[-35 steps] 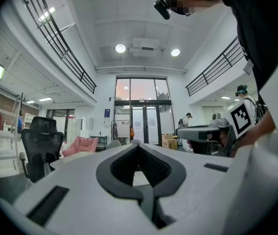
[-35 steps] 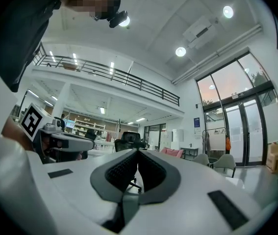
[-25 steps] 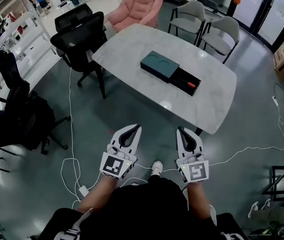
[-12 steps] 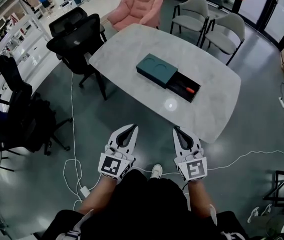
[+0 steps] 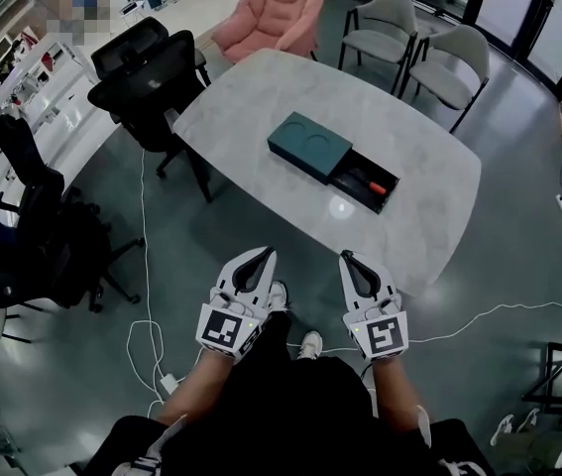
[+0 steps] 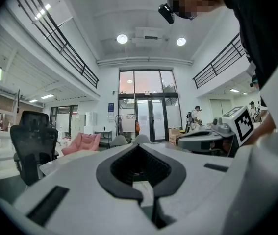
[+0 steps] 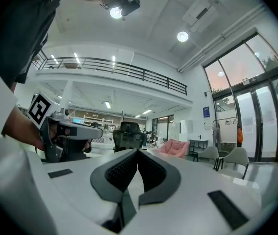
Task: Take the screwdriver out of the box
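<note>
Left gripper [image 5: 265,253] and right gripper [image 5: 345,257]: fingers closed, empty. Screwdriver [image 5: 372,183] lies in the open box [image 5: 310,145] at twelve o'clock.

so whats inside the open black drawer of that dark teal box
An orange-handled screwdriver lies in the open black drawer. The part still under the dark teal box cover is hidden.

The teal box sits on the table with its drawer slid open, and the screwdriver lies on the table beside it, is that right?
Not quite. The screwdriver lies inside the open drawer, not on the table beside the teal box; the head view shows it. The box does sit on the table with its drawer slid open.
</note>
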